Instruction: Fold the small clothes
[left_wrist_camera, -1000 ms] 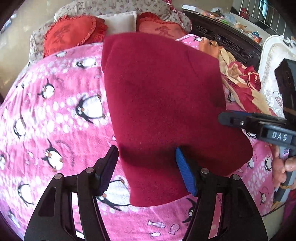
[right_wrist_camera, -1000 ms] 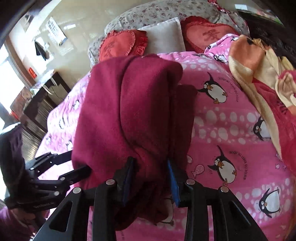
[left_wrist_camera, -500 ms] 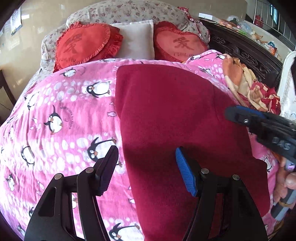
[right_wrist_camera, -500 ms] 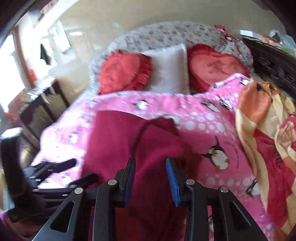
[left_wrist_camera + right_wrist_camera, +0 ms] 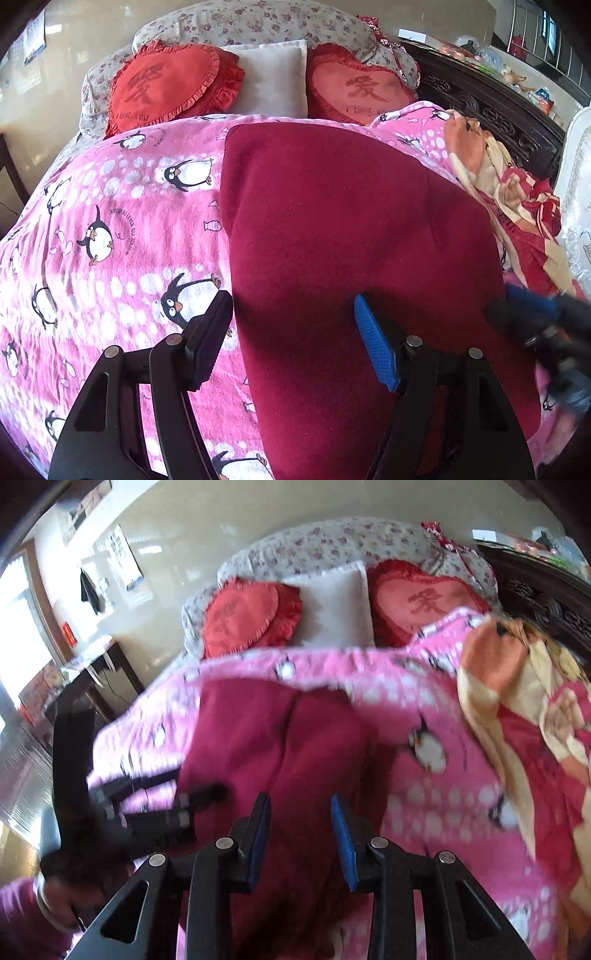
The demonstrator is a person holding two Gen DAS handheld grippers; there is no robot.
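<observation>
The main risk is that the fold comes undone or goes crooked. The dark red garment is a soft, fleecy piece lying in a long slab on the pink penguin blanket. Any tongs dragging across it on the way out, or biting only the top layer on the next grab, would likely pull one layer off the other. The right wrist view is smeared with motion, so the edges on that side are hard to read, and a pinch aimed there could easily miss the hem.

The left tongs stand spread wide with nothing between the pads. Their jaws have just been opening a little further. They hang over the garment's left edge near the foot of the bed: one pad above the blanket, the blue pad above the red cloth.

The right tongs are parted by a narrower gap. The garment shows through that gap, but the pads appear clear of it, holding nothing.

The garment runs from the near edge of the bed toward the pillows, right of the bed's middle.
</observation>
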